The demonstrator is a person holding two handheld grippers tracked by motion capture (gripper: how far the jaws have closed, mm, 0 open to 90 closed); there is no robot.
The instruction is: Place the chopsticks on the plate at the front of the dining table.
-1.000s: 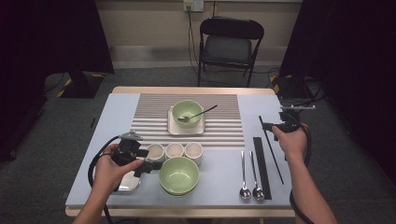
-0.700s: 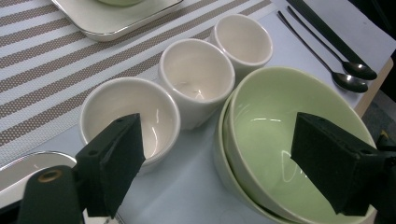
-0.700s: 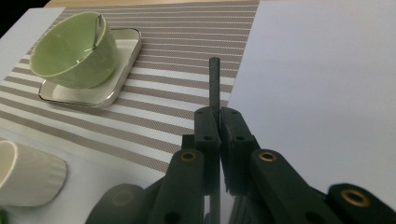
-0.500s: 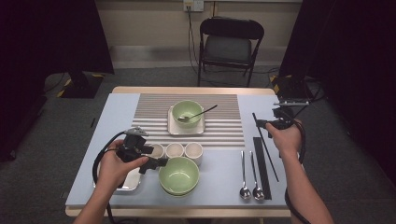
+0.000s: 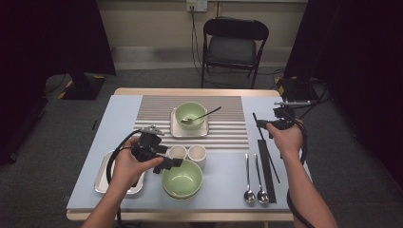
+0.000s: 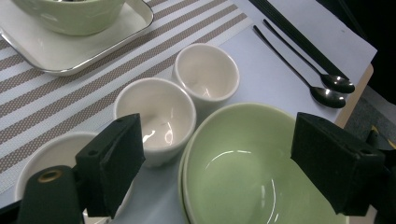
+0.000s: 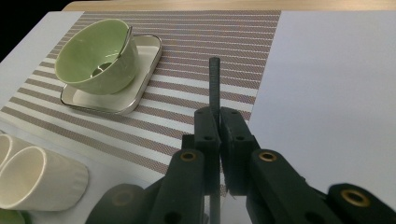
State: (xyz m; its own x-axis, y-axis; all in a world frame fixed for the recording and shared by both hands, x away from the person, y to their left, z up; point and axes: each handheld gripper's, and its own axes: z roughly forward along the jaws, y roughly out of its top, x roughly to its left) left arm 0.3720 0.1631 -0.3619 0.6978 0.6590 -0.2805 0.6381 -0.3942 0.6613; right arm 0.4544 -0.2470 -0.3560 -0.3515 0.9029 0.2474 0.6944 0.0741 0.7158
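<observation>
My left gripper (image 5: 169, 157) is open and hovers at the near left of the table, its jaws wide apart over the stacked green bowls (image 5: 182, 178). In the left gripper view the gripper (image 6: 224, 168) has nothing between its pads, with the green bowls (image 6: 243, 168) below and two white cups (image 6: 156, 116) just beyond. My right gripper (image 5: 267, 124) is shut on a black chopstick (image 5: 271, 156) at the right side, held near its far end. The right gripper view shows the gripper (image 7: 218, 135) pinching the chopstick (image 7: 214, 79), which points toward the striped placemat (image 7: 196, 56).
A green bowl with a spoon (image 5: 190, 115) sits on a white square plate (image 5: 175, 130) on the striped placemat (image 5: 228, 118). Two spoons (image 5: 254, 178) and a black strip (image 5: 267, 171) lie at the right. A silver tray (image 5: 102, 178) lies under my left hand.
My left gripper has moved right, from over the tray toward the cups and green bowls. My right gripper has shifted the chopstick slightly left and up.
</observation>
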